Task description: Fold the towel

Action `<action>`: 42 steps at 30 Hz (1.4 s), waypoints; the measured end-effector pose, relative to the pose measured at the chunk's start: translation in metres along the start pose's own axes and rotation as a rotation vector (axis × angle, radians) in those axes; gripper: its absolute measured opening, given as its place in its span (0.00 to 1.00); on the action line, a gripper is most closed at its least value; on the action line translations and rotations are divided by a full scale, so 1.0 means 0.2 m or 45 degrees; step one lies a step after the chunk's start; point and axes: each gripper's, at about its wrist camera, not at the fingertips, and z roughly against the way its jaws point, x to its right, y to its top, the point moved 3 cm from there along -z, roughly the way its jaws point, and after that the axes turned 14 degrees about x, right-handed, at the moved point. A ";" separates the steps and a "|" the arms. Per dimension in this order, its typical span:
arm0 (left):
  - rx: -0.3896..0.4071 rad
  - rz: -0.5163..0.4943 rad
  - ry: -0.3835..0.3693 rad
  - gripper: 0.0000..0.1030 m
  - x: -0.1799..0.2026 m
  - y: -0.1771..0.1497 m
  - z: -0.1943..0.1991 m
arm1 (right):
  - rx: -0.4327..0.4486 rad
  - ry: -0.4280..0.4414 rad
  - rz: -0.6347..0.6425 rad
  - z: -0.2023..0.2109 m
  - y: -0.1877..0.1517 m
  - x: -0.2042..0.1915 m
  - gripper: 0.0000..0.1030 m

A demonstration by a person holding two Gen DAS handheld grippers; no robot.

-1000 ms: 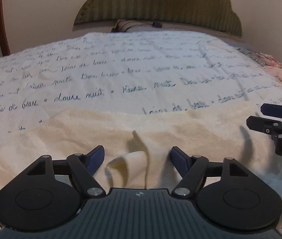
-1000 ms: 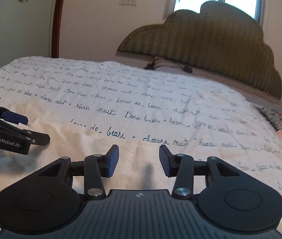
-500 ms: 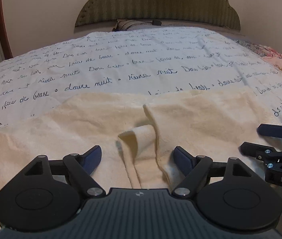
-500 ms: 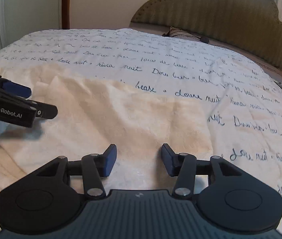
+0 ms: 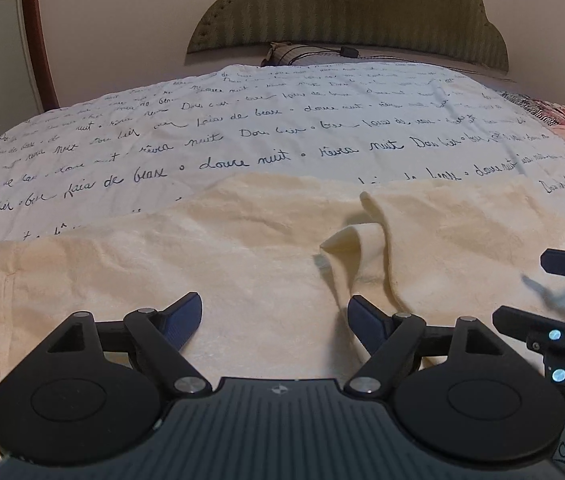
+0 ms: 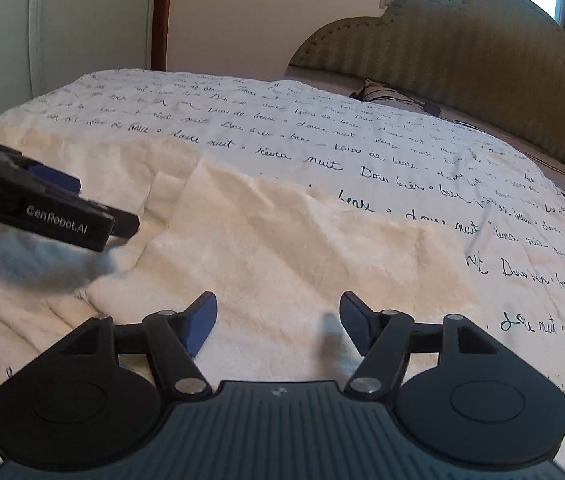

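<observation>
While both grippers, left gripper and right gripper, are held spread and empty, the cream towel lies mid-frame on the script-printed bedspread; risk: its raised ridge could be folded in, leaving a crooked fold.

The towel lies on the bedspread, at its near end. A raised fold stands right of the towel's middle. Behind the bedspread lies a pillow, and behind that the headboard.
</observation>
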 end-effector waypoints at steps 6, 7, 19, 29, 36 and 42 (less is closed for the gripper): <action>0.007 0.010 0.023 0.81 -0.10 -0.01 0.04 | -0.012 0.032 0.041 -0.05 0.05 -0.11 0.66; 0.008 0.003 0.036 0.81 -0.12 -0.02 0.05 | -0.042 0.046 0.063 -0.07 0.03 -0.14 0.66; 0.022 0.065 0.041 0.81 -0.32 -0.05 0.13 | 0.017 0.001 0.081 -0.04 0.08 -0.29 0.66; 0.010 0.148 0.057 0.82 -0.38 -0.03 0.14 | 0.019 0.010 0.092 -0.08 0.12 -0.29 0.66; 0.016 0.025 0.044 0.82 -0.25 0.12 -0.01 | 0.041 -0.017 0.079 -0.25 0.25 -0.24 0.64; -0.016 -0.025 -0.102 0.83 -0.12 0.16 -0.12 | -0.014 -0.068 0.219 -0.33 0.15 -0.35 0.52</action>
